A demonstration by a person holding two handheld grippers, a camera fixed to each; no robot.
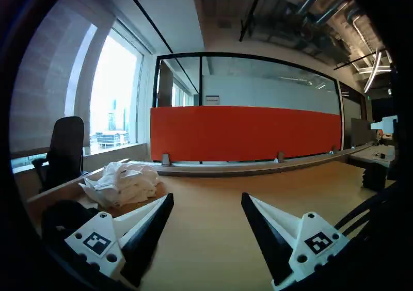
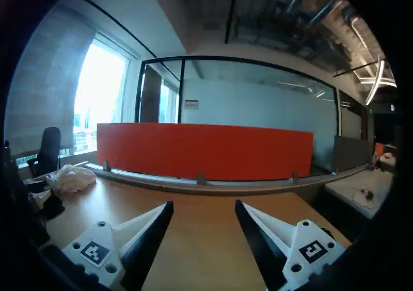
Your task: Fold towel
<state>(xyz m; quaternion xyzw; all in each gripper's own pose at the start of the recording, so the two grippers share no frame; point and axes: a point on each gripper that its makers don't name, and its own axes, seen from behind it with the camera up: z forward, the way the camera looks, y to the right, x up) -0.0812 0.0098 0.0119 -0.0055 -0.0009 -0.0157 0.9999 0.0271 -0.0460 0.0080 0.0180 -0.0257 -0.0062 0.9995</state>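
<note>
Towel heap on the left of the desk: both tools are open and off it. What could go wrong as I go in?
1. The towel is a crumpled heap with no clear corner, so the left tool may pinch several layers at once.
2. It lies near the end of the desk, beside a dark object; dragging it could knock that or pull cloth over the edge.
</note>
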